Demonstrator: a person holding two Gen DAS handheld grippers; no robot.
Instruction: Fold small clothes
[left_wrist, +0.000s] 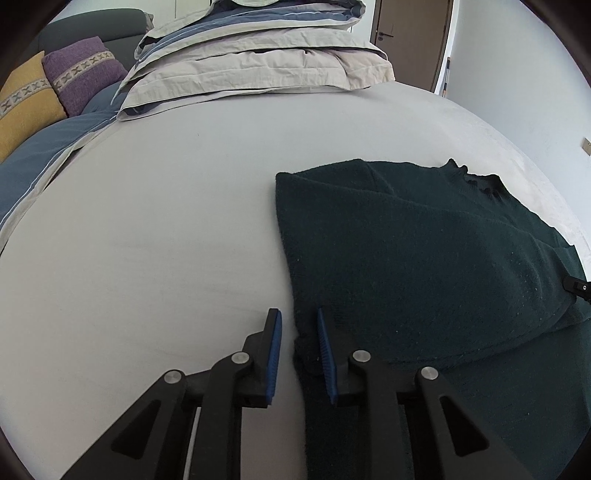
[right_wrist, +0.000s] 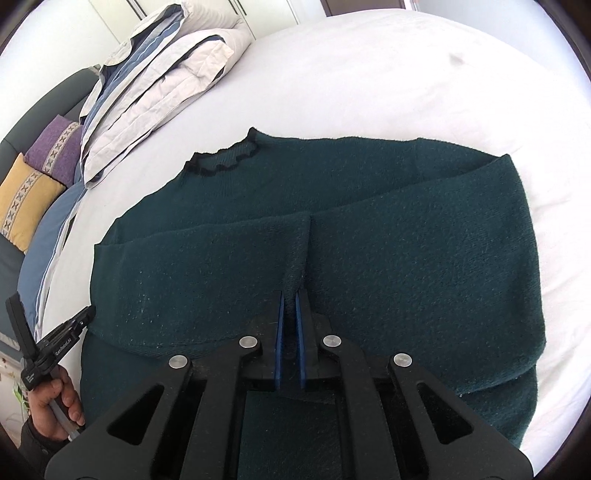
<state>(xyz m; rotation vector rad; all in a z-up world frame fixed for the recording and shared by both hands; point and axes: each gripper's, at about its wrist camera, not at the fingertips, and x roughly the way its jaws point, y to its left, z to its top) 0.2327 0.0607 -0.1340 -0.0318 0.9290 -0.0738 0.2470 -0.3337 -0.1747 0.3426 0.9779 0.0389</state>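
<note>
A dark green knit sweater (right_wrist: 332, 206) lies flat on the white bed, collar at the far side, both sleeves folded in across the body. It also shows in the left wrist view (left_wrist: 424, 266). My right gripper (right_wrist: 290, 299) is shut on a pinch of sweater fabric where the two sleeves meet in the middle. My left gripper (left_wrist: 299, 321) is open at the sweater's left edge, one blue pad on the bare sheet and the other over the knit, with a bit of the edge between them. It also shows at the left edge of the right wrist view (right_wrist: 79, 319).
A stack of folded beige and blue bedding (left_wrist: 258, 55) lies at the far side of the bed (left_wrist: 147, 221). Purple (left_wrist: 85, 70) and yellow (left_wrist: 22, 110) cushions sit at the far left. A door (left_wrist: 410, 33) and a wall stand beyond the bed.
</note>
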